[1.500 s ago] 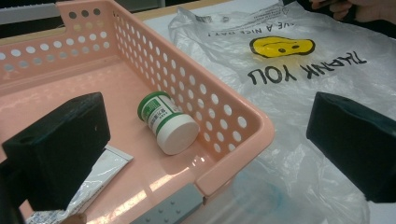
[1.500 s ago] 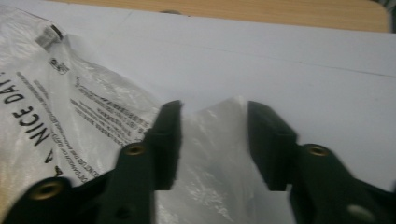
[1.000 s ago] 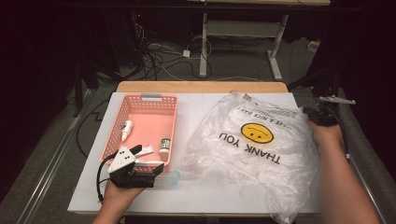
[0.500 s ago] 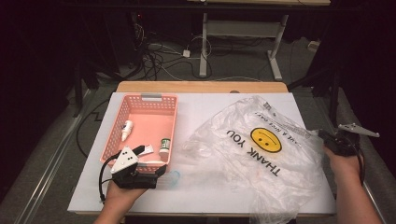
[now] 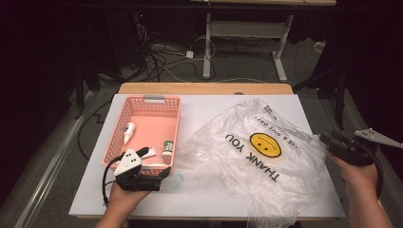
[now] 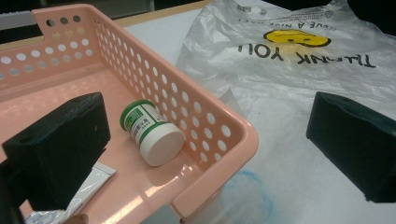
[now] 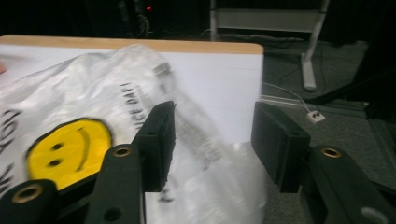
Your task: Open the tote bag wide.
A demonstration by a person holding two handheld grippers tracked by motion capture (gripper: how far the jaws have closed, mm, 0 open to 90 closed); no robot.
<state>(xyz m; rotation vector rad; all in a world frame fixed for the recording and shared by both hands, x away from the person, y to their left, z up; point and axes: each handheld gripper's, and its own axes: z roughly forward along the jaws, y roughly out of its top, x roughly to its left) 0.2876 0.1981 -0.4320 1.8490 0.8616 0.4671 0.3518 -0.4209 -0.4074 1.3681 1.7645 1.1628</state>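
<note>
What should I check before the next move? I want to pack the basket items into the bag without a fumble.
1. Right gripper free of the plastic bag: ok, its jaws have just been opening, nothing pinched between them.
2. Left gripper open: ok, jaws wide, straddling the pink basket corner.
3. Green-capped jar reachable: ok, lying on its side inside the basket, near that corner.
4. Bag mouth open: cannot tell, the bag lies flat and crumpled.
5. White dropper bottle in the basket: ok.
</note>
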